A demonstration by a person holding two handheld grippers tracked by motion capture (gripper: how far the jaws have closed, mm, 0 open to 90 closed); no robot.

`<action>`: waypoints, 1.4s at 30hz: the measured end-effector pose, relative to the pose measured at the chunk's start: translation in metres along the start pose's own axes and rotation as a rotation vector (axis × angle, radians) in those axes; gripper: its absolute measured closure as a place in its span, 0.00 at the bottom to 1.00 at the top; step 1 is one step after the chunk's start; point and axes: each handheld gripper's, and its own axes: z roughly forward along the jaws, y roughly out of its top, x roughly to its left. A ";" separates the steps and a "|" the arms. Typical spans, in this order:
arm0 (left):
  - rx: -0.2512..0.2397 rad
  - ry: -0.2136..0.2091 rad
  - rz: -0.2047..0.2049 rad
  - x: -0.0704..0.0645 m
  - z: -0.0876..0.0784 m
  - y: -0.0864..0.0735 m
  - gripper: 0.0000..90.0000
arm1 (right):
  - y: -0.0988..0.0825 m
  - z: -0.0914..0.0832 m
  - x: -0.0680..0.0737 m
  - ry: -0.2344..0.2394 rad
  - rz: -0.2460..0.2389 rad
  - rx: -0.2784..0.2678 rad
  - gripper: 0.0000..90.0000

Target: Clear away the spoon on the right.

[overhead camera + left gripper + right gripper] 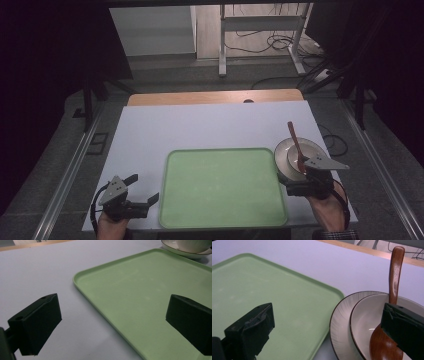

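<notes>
My right gripper (327,332) has its two black jaws spread wide with nothing between them; in the right gripper view one jaw hangs over the pale green rectangular plastic tray (274,297) and the other over the cream ceramic bowl with a dark rim (367,315). That bowl sits on a matching ribbed cream plate (339,322), and a brown wooden spoon (395,272) rests in the bowl with its handle leaning up and away from me. From the high view the stack sits on the white table (200,125), just off the tray's right edge; whether the plate rim touches the tray lip I cannot quite tell.

My left gripper (112,327) is likewise spread and holds nothing, with the tray's near-left corner lying between its jaws in the left gripper view. In the high view it hovers over the table beside the tray's left edge.

I judge the job to be loading the dishes onto the tray, and it has barely begun: the tray is bare, nothing is gripped, and the bowl, plate and spoon are all outside it. Left to do: close on the stack's rim, lift, carry it over and set it down on the tray
</notes>
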 end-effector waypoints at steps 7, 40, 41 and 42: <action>0.002 0.001 0.000 0.000 0.000 0.000 0.00 | 0.009 0.007 -0.001 0.000 -0.007 0.035 0.00; 0.014 0.008 0.004 -0.001 0.001 0.000 0.00 | 0.038 0.022 -0.028 -0.039 0.032 0.071 0.00; 0.013 0.008 0.003 -0.001 0.001 0.000 0.00 | 0.039 0.023 -0.029 -0.041 0.036 0.075 0.00; 0.012 0.007 0.001 -0.001 0.001 0.000 0.00 | 0.040 0.023 -0.031 -0.044 0.038 0.077 0.00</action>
